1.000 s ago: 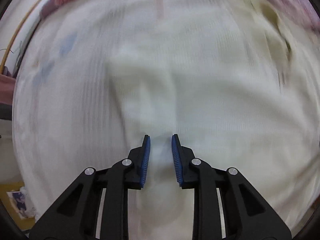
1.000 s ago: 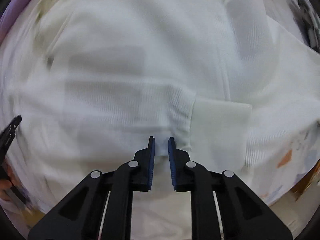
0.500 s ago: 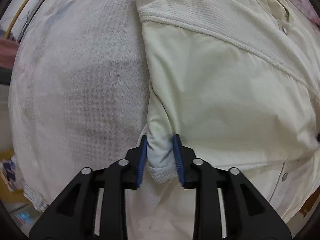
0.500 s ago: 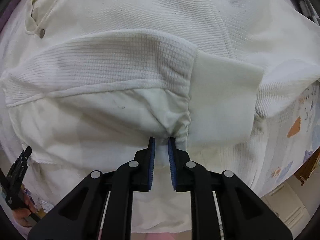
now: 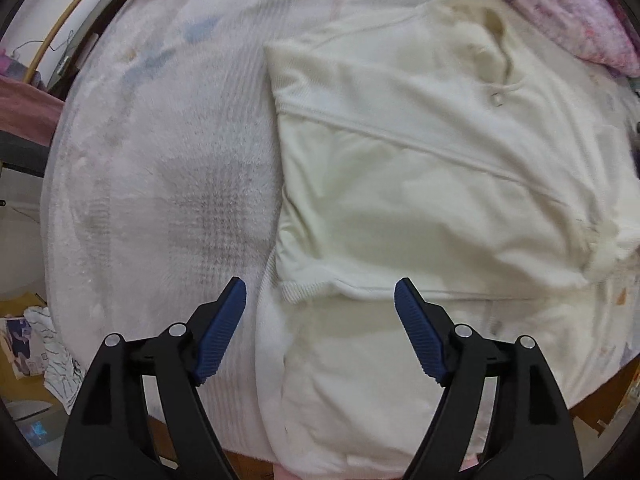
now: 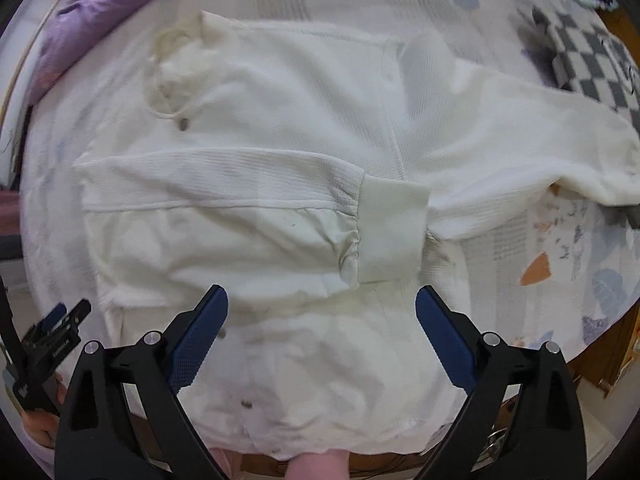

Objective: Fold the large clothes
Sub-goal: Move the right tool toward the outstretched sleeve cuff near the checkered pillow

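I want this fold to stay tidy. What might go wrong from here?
1. The folded sleeve and its cuff lie loose across the jacket and may slide off on the next lift.
2. The other sleeve lies spread towards the checkered cloth and could drag it.

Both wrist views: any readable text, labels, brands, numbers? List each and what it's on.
None can be read for certain.
Left gripper, at the edge of the right wrist view: a small pale marking on its black body, too small and blurred to read.
Printed papers on the floor, left wrist view: print too blurred to read.
White garment: no visible label or tag.
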